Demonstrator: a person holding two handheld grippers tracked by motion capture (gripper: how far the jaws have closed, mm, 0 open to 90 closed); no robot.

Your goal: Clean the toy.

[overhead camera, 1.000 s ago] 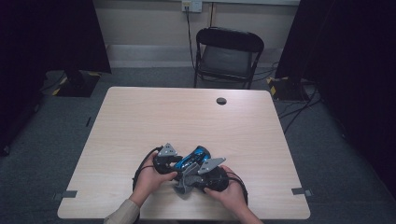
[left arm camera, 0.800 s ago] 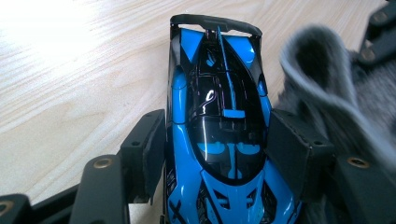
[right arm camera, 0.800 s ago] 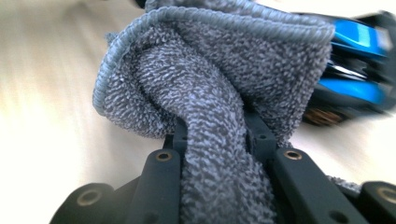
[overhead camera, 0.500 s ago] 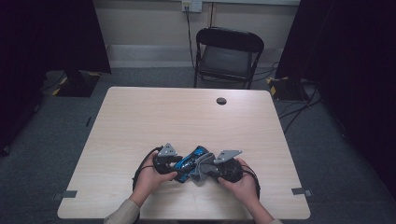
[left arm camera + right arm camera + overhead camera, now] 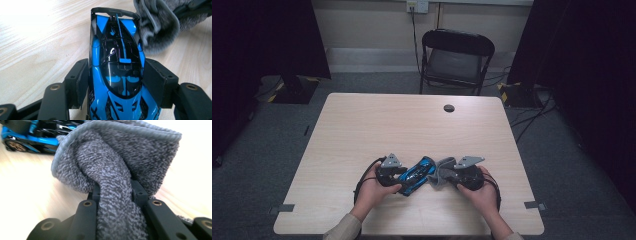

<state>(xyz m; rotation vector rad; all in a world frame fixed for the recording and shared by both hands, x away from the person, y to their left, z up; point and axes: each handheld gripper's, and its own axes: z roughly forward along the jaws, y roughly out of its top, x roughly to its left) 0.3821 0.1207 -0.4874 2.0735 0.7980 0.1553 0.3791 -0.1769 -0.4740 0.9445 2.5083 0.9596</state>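
Table [image 5: 362, 125] of pale wood stands on grey carpet, w/ dark curtains left and right and a black folding chair [image 5: 456, 60] at the far side. Small black disc [image 5: 449, 108] lies near the far edge; most of the top is bare. At the near edge, left gripper [image 5: 404, 176] clamps a blue toy car [image 5: 117, 72] by its sides; right gripper [image 5: 446, 177] is clenched on a grey cloth [image 5: 117, 170], bunched just right of the car.
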